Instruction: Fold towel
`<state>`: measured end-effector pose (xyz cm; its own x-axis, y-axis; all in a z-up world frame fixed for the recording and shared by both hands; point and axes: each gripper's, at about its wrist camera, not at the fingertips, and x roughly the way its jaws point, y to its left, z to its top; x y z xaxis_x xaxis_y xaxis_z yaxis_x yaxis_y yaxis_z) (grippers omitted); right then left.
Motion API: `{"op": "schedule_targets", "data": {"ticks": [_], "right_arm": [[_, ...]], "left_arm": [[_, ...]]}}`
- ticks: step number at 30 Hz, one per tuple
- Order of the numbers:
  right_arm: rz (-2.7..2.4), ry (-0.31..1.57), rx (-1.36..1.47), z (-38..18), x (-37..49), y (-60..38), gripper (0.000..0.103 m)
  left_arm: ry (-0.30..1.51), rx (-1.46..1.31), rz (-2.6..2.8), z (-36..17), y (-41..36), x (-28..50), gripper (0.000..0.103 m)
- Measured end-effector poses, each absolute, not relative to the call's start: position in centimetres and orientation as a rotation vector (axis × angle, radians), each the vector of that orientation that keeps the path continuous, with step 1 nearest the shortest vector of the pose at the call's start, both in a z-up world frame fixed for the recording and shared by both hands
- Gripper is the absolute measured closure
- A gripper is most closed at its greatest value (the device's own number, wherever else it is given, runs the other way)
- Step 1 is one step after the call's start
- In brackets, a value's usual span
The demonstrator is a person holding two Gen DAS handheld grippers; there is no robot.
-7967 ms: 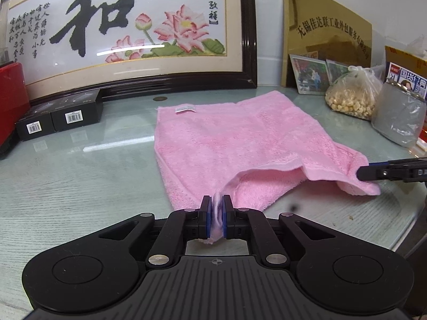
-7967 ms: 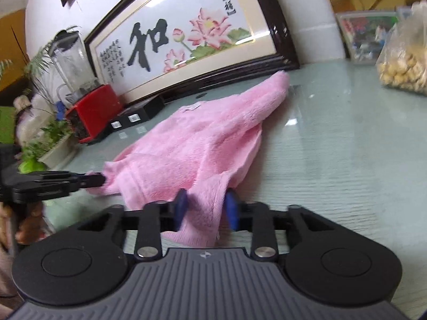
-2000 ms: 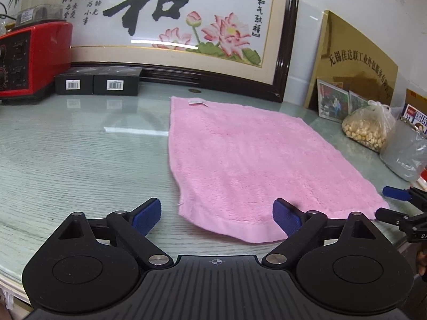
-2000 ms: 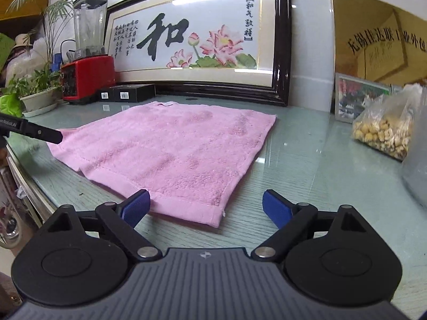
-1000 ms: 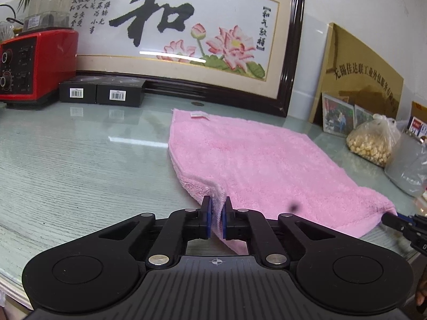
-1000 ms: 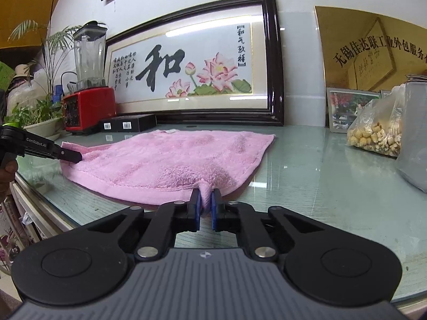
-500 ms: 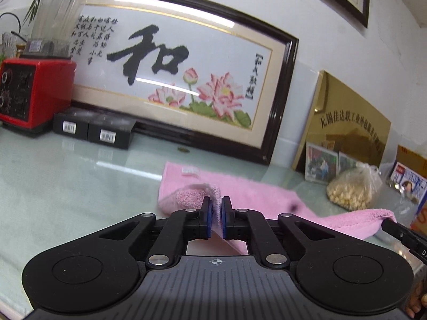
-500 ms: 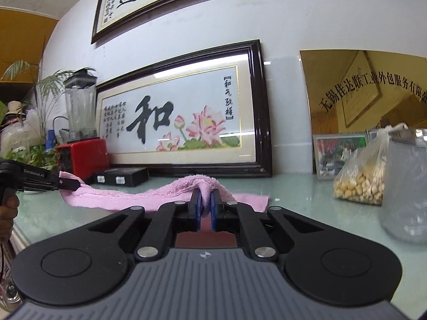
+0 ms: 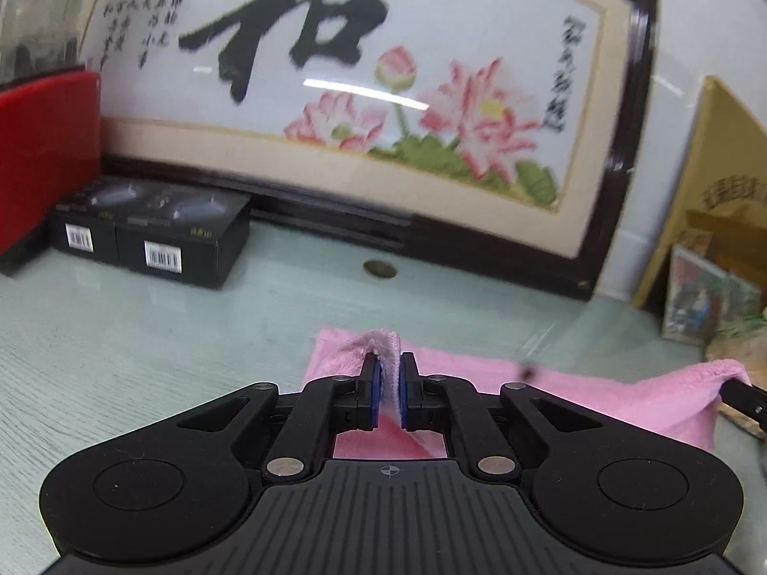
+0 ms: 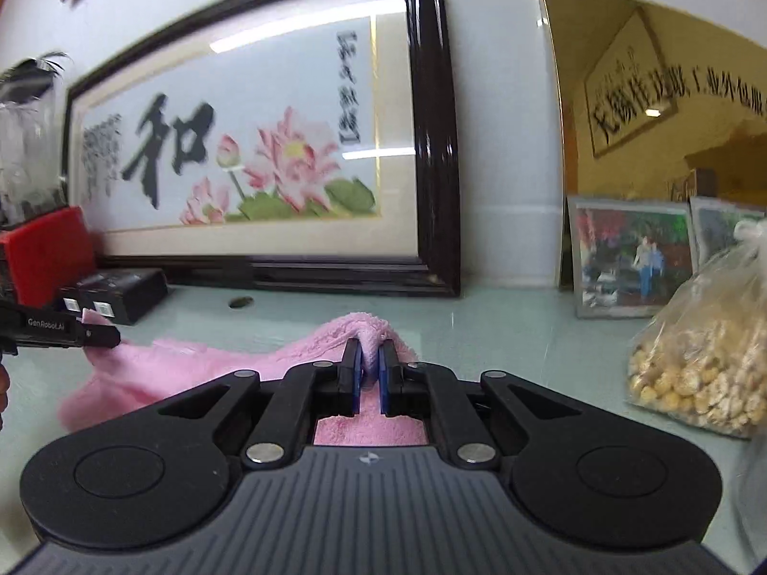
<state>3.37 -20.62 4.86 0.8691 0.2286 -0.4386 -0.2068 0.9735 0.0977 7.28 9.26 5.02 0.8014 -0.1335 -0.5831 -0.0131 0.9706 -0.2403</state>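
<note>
The pink terry-cloth towel (image 9: 599, 395) hangs between the two grippers, its long axis running sideways from one to the other, above the pale green glass-topped table (image 9: 144, 335). The left gripper (image 9: 388, 395) is clamped narrow on one corner; the right gripper (image 10: 368, 373) is clamped likewise on the other. Neither is nearer. The far edge lies ahead, toward the dark-framed lotus picture (image 10: 268, 163). The cloth sags, soft and bunched at each pinch.
</note>
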Motion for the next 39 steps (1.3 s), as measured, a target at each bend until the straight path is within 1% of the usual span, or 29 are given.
{"op": "schedule_targets", "data": {"ticks": [2,5,6,7,8,9,10,11,12,14,16,17,18,22,26,28,29,30,31,33,36,39], "right_arm": [[0.219,0.482,0.047,3.9,4.1,-20.5,0.091],[0.204,0.503,0.063,2.9,4.8,-20.9,0.087],[0.199,0.506,0.079,2.9,5.0,-21.2,0.086],[0.197,0.503,0.089,2.9,5.1,-21.4,0.082],[0.186,0.487,0.104,3.0,5.0,-21.7,0.075],[0.179,0.473,0.113,3.0,4.9,-21.9,0.068],[0.174,0.463,0.120,3.1,4.8,-22.1,0.064],[0.171,0.448,0.126,3.3,4.5,-22.3,0.057],[0.163,0.428,0.129,3.4,4.2,-22.4,0.055],[0.139,0.392,0.124,3.8,3.8,-22.7,0.055],[0.119,0.357,0.115,4.2,3.4,-23.0,0.048],[0.111,0.348,0.113,4.3,3.4,-23.2,0.044],[0.107,0.351,0.125,4.3,3.4,-23.6,0.043],[0.105,0.414,0.206,3.7,4.4,-25.3,0.040],[0.156,0.496,0.302,2.9,5.4,-26.6,0.033],[0.187,0.524,0.329,2.5,5.8,-26.6,0.032],[0.220,0.531,0.358,2.4,5.8,-26.8,0.029],[0.317,0.546,0.432,2.1,6.1,-27.1,0.021],[0.382,0.559,0.477,1.9,6.3,-27.3,0.017],[0.506,0.626,0.575,1.1,7.0,-27.2,0.016],[0.505,0.710,0.522,0.5,7.5,-26.1,0.016],[0.506,0.720,0.449,0.8,7.2,-25.2,0.015]], "left_arm": [[0.667,-0.252,-0.056,4.1,9.4,8.4,0.092],[0.651,-0.250,-0.067,4.2,9.9,8.7,0.083],[0.631,-0.247,-0.066,4.4,10.0,8.6,0.075],[0.612,-0.247,-0.064,4.7,10.2,8.5,0.068],[0.592,-0.247,-0.062,5.0,10.3,8.3,0.064],[0.572,-0.249,-0.057,5.4,10.5,8.2,0.053],[0.547,-0.252,-0.041,5.7,10.9,7.9,0.037],[0.522,-0.254,-0.023,6.1,11.2,7.6,0.030],[0.498,-0.256,-0.006,6.4,11.5,7.4,0.026],[0.479,-0.263,0.008,6.8,12.3,6.9,0.026],[0.495,-0.266,0.004,6.7,12.9,6.7,0.028],[0.510,-0.268,-0.002,6.6,13.2,6.6,0.028],[0.529,-0.258,-0.014,6.4,13.3,6.7,0.028],[0.610,-0.169,-0.068,5.3,12.9,6.7,0.028],[0.653,-0.087,-0.128,4.3,12.5,6.1,0.027],[0.684,-0.062,-0.165,3.8,12.2,6.1,0.027],[0.701,-0.050,-0.179,3.5,12.0,6.1,0.027],[0.719,-0.044,-0.190,3.3,11.8,6.2,0.027],[0.728,-0.041,-0.192,3.1,11.7,6.2,0.027],[0.737,-0.031,-0.189,3.0,11.7,6.2,0.027],[0.736,-0.003,-0.169,2.9,11.7,5.9,0.027],[0.731,0.045,-0.155,2.7,11.5,5.5,0.025]]}}
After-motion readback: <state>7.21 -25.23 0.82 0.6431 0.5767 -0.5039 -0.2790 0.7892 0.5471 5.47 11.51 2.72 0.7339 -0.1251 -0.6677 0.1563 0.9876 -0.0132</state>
